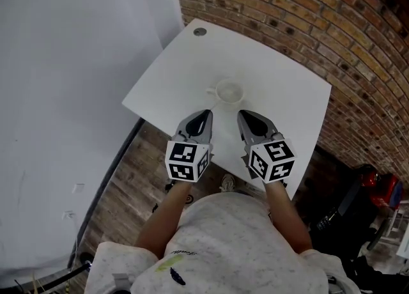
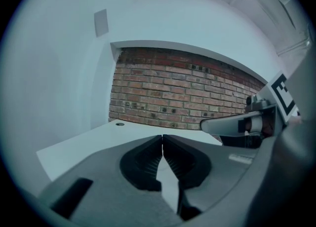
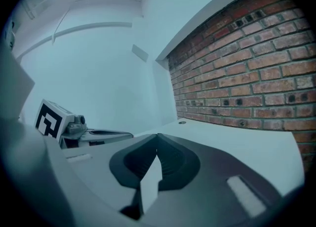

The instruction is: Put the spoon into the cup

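A white cup [image 1: 229,91] with its handle to the left stands on the white table [image 1: 287,88], a little beyond both grippers. I see no spoon in any view. My left gripper [image 1: 206,115] hovers over the table's near edge, just left of the cup and short of it, jaws shut and empty [image 2: 162,136]. My right gripper [image 1: 243,115] hangs beside it, just right of the cup, jaws also shut with nothing between them [image 3: 157,135]. The cup is hidden from both gripper views.
A brick wall [image 1: 307,11] runs behind and to the right of the table, a white wall [image 1: 64,62] to the left. A small round grommet [image 1: 200,31] sits at the table's far corner. Red and black gear [image 1: 377,187] lies on the floor at right.
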Demonstrator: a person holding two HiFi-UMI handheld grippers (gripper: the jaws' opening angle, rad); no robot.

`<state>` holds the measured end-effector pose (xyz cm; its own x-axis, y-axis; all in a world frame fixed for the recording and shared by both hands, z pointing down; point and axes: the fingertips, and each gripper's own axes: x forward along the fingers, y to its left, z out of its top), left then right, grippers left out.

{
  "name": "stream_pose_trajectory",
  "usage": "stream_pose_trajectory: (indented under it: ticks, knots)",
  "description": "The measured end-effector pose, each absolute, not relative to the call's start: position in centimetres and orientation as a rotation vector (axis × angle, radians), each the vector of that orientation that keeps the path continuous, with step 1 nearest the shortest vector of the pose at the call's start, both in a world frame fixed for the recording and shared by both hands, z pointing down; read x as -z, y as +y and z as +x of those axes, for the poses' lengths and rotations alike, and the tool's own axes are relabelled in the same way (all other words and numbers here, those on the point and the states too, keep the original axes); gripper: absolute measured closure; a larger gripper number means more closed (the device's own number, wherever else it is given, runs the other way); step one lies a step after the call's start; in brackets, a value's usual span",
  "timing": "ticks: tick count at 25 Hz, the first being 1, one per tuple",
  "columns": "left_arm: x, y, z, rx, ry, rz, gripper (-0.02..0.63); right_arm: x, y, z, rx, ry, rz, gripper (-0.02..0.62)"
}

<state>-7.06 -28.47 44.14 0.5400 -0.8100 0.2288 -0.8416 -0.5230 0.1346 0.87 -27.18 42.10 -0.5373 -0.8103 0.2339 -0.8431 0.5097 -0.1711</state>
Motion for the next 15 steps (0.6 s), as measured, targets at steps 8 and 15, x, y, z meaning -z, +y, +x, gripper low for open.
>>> stream_pose_trajectory:
  ticks: [8,15]
  knots:
    - [-45.7,-31.0,-5.6,-0.265,-1.374,2.529,0.601,-42.8,-29.7,1.9,-0.425,-2.621,1.426,0.584]
    - [-47.1,-32.7,-4.8,-0.307,-1.371,2.502,0.601,-43.8,-31.3,2.5,-0.453,-2.614,1.401,0.584]
